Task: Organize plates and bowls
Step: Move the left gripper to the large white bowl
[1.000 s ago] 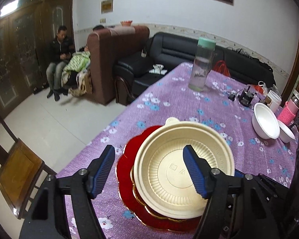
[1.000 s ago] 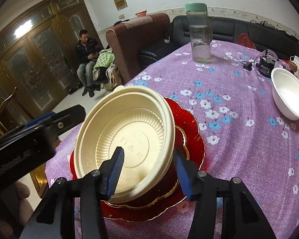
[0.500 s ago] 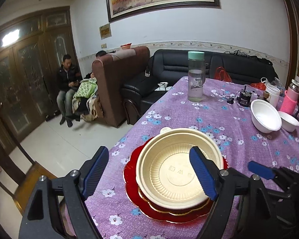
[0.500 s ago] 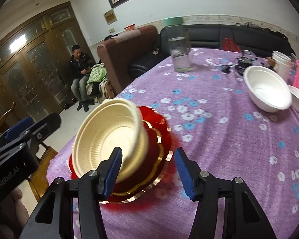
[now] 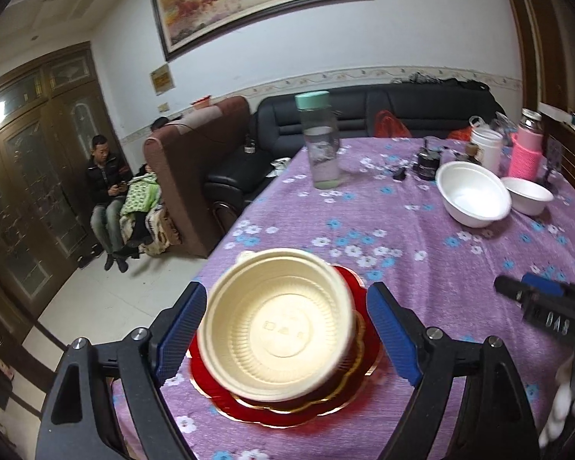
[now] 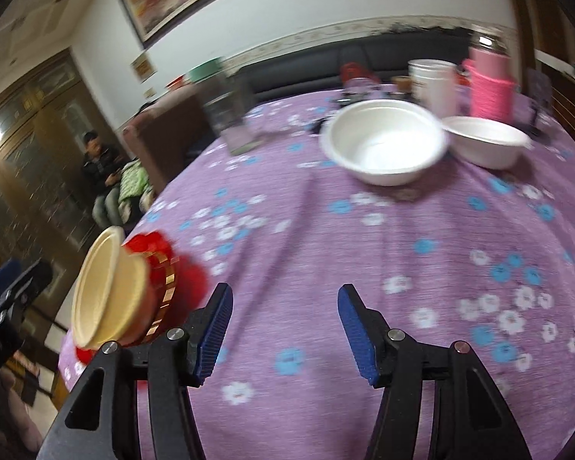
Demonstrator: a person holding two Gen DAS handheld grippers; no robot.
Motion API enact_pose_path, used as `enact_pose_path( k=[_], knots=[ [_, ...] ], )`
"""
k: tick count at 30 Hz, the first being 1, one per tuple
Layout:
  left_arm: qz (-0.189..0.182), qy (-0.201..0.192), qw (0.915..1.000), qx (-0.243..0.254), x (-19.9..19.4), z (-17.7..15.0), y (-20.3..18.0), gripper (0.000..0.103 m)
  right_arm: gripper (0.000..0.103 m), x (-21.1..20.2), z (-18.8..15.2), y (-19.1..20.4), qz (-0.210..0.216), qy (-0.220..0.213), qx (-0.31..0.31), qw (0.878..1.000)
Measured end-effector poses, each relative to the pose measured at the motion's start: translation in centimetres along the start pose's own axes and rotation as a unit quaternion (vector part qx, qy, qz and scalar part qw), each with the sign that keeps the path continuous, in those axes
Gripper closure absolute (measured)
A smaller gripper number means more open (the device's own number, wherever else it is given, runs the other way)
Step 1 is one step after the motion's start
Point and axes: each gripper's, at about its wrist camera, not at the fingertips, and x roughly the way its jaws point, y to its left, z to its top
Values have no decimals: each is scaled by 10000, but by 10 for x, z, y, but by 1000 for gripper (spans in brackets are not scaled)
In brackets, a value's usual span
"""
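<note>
Bowls and plates sit in two groups on the counter (image 5: 402,230) under a purple flowered cloth. At the left, near the counter's edge, a cream bowl (image 5: 280,326) rests on a stack of red plates (image 5: 349,395) with gold scalloped rims. The bowl looks like thin moulded plastic with a ribbed floor and a small tab on its far rim. It is probably very light and somewhat flexible, so it would likely be best pinched at the rim, and gently. The red plates look stiffer and glossy, perhaps slippery; their overhanging edge seems the place to take them.

The left gripper (image 5: 283,341) hovers with its jaws spread wide. They have just been opening, and the blue pads stand either side of the cream bowl without pressing on it.

Further right, the right gripper (image 6: 283,333) has its jaws parted over bare cloth with nothing between them. They too opened a little within the last second.

Beyond it, toward the far right of the counter, a large white bowl (image 6: 385,147) and a small white bowl (image 6: 487,145) stand side by side, touching or nearly so. Both look like foam or paper ware, light and easily dented. A rim pinch on the near wall would probably suit each one.
</note>
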Motion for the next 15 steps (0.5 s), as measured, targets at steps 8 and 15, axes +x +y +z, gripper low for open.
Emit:
enact_pose_path(
  k=[8,15],
  knots=[
    [-950,492,9943,-24,25,23,-32,18,41,1,25,-95,-312,-165,1217,9919],
    [-1540,883,9841,10,63,65,-75,18,41,19,62,-130,-248,-358,1850,9818]
  ],
)
